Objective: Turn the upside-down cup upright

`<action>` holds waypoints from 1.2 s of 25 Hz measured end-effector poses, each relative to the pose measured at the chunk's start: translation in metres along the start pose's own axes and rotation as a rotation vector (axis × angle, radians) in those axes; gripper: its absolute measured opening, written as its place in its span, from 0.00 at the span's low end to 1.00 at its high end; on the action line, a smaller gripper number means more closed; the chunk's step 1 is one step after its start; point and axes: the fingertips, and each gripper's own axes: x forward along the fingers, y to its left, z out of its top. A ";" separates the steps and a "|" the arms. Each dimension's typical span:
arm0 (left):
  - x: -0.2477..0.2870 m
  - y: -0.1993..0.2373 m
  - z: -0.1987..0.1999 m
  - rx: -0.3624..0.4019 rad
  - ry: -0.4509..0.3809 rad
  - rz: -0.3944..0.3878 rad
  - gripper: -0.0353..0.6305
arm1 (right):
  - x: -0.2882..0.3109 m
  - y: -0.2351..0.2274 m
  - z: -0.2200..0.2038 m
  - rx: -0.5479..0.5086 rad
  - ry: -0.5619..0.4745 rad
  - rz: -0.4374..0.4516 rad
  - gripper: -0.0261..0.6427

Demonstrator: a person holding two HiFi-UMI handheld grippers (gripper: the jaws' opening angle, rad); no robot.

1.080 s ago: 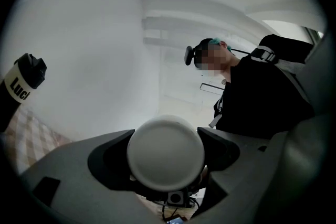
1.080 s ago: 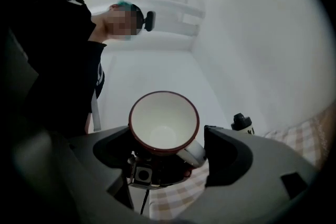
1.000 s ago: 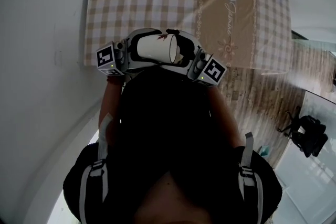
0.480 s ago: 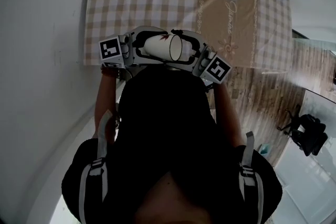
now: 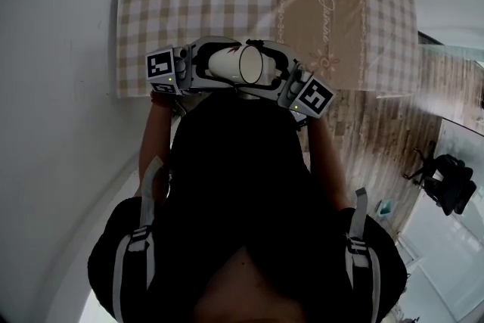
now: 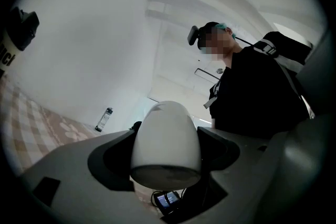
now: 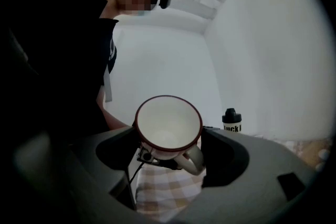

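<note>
White cup (image 5: 240,64) held sideways, long axis level, mouth facing right

The person wears a plain black top (image 5: 242,185) whose sleeves stop short of the forearms. A grey webbing strap runs over each shoulder, the left strap (image 5: 144,238) and the right strap (image 5: 354,238) each carrying a darker buckle partway down (they look like those of a harness or pack). On the head sit a teal band (image 6: 223,26) and a small black camera (image 6: 193,35) on a front mount.
</note>
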 end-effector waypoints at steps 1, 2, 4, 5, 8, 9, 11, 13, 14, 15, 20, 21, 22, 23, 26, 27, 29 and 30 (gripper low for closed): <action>0.000 0.000 -0.002 -0.006 0.005 -0.002 0.62 | -0.001 0.001 -0.001 0.000 0.008 0.008 0.60; 0.001 0.000 -0.007 -0.010 0.026 -0.003 0.62 | -0.002 0.002 -0.004 -0.003 0.024 0.018 0.60; 0.001 -0.002 -0.022 -0.003 0.129 -0.005 0.62 | -0.003 0.006 -0.014 -0.026 0.088 0.048 0.60; 0.001 -0.004 -0.031 0.010 0.202 -0.007 0.62 | -0.004 0.010 -0.021 -0.042 0.129 0.066 0.60; 0.000 -0.007 -0.053 0.059 0.374 -0.008 0.61 | -0.007 0.017 -0.036 -0.074 0.204 0.096 0.60; 0.000 -0.007 -0.057 0.069 0.399 -0.006 0.61 | -0.008 0.017 -0.038 -0.073 0.215 0.095 0.60; -0.001 -0.002 -0.062 0.098 0.432 0.004 0.61 | -0.008 0.015 -0.042 -0.081 0.237 0.089 0.60; -0.003 0.004 -0.068 0.148 0.491 0.026 0.61 | -0.008 0.012 -0.050 -0.119 0.276 0.084 0.61; -0.004 0.008 -0.072 0.181 0.533 0.041 0.61 | -0.009 0.010 -0.055 -0.149 0.300 0.081 0.61; -0.006 0.011 -0.078 0.217 0.580 0.055 0.61 | -0.009 0.009 -0.061 -0.180 0.326 0.080 0.61; -0.014 0.022 -0.108 0.324 0.750 0.102 0.59 | -0.011 0.007 -0.081 -0.268 0.410 0.089 0.61; -0.015 0.024 -0.111 0.335 0.752 0.115 0.59 | -0.011 0.005 -0.080 -0.272 0.408 0.084 0.61; -0.015 0.028 -0.112 0.342 0.749 0.130 0.59 | -0.011 0.002 -0.079 -0.274 0.403 0.078 0.61; -0.015 0.031 -0.111 0.352 0.741 0.144 0.59 | -0.012 -0.002 -0.078 -0.276 0.399 0.072 0.61; -0.008 0.040 -0.106 0.411 0.727 0.172 0.58 | -0.017 -0.013 -0.078 -0.280 0.411 0.042 0.61; -0.006 0.044 -0.106 0.429 0.731 0.179 0.58 | -0.019 -0.016 -0.079 -0.285 0.419 0.031 0.61; -0.003 0.051 -0.107 0.457 0.737 0.191 0.57 | -0.025 -0.024 -0.083 -0.298 0.434 0.006 0.61; -0.001 0.054 -0.107 0.465 0.735 0.195 0.56 | -0.027 -0.028 -0.083 -0.304 0.437 -0.007 0.61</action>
